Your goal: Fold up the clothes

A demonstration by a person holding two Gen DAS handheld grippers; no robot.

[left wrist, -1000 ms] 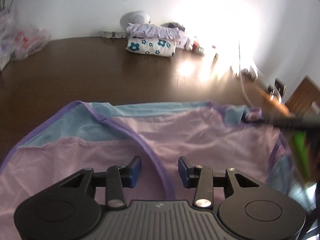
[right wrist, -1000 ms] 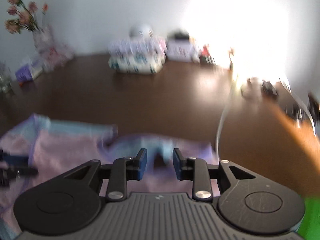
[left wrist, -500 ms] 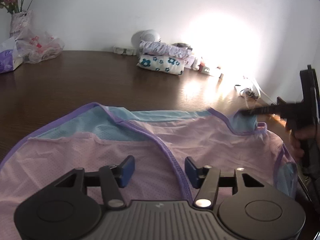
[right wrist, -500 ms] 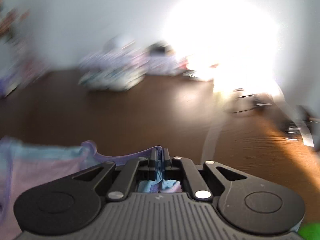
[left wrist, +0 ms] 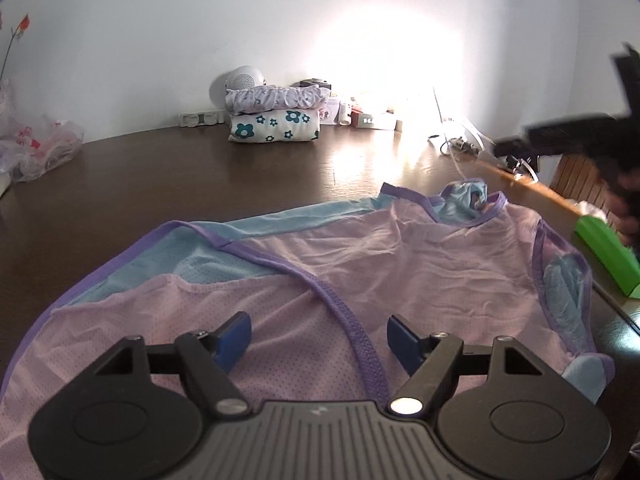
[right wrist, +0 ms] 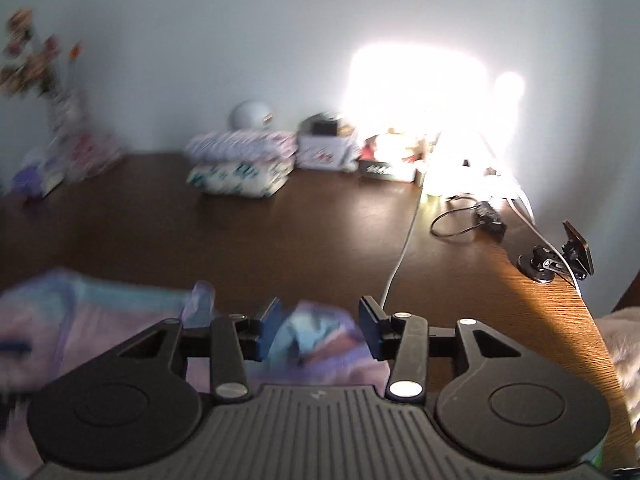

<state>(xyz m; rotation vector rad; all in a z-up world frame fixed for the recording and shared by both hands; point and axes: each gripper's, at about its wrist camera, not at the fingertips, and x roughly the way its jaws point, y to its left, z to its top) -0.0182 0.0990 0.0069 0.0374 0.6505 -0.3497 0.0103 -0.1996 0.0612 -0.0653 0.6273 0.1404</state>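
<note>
Dark wooden table (left wrist: 168, 184), white wall (left wrist: 200, 20)

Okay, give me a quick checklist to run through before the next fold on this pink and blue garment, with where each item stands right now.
1. Garment lying on the table: ok.
2. Spread flat: not ok, far corner bunched.
3. Left gripper free of cloth: ok, jaws opening above the purple trim.
4. Right gripper free: ok, jaws opening, nothing pinched.
5. Folded stack out of the way: ok.
6. Near hem: cannot tell, hidden.
</note>
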